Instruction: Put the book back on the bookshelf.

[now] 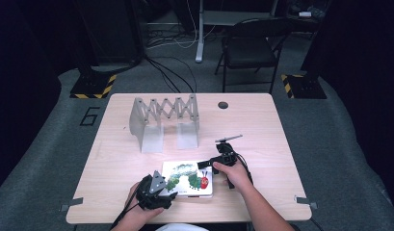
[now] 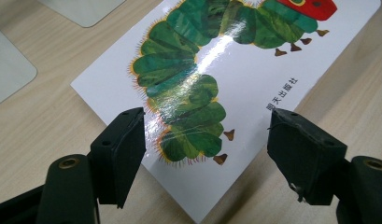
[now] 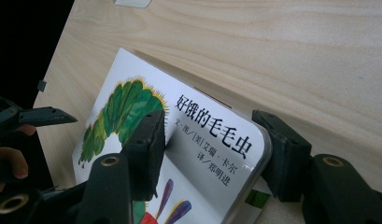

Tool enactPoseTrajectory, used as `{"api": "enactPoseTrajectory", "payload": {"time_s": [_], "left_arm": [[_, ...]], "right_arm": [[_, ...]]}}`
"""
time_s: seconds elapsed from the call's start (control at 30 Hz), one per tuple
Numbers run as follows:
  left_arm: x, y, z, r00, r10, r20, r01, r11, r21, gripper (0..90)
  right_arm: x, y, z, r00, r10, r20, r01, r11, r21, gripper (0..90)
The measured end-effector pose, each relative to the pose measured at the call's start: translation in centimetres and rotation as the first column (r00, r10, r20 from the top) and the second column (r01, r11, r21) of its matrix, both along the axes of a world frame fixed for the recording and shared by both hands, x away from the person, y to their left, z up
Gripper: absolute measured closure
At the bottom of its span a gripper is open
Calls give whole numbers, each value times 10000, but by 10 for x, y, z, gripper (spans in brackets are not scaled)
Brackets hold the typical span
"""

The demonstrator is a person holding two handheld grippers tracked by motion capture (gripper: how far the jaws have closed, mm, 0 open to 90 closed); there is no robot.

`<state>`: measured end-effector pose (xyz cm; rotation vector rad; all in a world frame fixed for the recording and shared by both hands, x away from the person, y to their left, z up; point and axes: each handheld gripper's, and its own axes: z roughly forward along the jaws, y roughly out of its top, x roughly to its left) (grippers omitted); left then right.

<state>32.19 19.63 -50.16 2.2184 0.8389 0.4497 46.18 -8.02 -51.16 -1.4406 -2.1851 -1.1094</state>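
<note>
Fingers over half-hidden book cover

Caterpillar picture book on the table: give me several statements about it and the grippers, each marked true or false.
1. The caterpillar picture book lies closed and flat on the wooden table. True.
2. The right gripper has its jaws set astride a corner of the book. True.
3. The left gripper has lifted the book clear of the table. False: its jaws stand apart over the cover.
4. The book stands in the grey folding rack. False: the rack stands apart, farther back.
</note>
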Motion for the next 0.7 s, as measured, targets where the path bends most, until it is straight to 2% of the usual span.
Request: {"api": "enactPoseTrajectory", "payload": {"time_s": [0.1,0.2,0.27,0.37,0.43,0.5,0.6,0.7], "left_arm": [[5,2,0,9993,-64,-372,57,9998,-184,272],[7,3,2,9994,65,-333,-81,9988,-477,275],[9,5,3,9997,192,-130,-200,9977,-643,274],[12,7,3,9994,170,-297,-192,9970,-756,273],[14,7,-2,9993,177,-343,-193,9987,-475,271],[16,7,-6,9993,230,-309,-250,9976,-646,235],[18,9,-8,9971,438,-616,-494,9944,-937,188],[19,10,-9,9973,490,-551,-535,9950,-842,168]], "right_arm": [[0,0,0,10000,2,59,-2,10000,-25,460],[0,0,0,9999,51,101,-51,10000,-16,458],[0,0,0,10000,32,65,-32,10000,-22,459],[0,0,0,9999,41,102,-41,10000,-26,458],[0,0,-1,9999,55,113,-55,10000,-16,458],[0,0,0,10000,31,72,-31,10000,-30,459],[0,0,0,9999,56,149,-55,10000,-39,459],[0,0,0,9999,54,148,-54,10000,-40,459]]}}
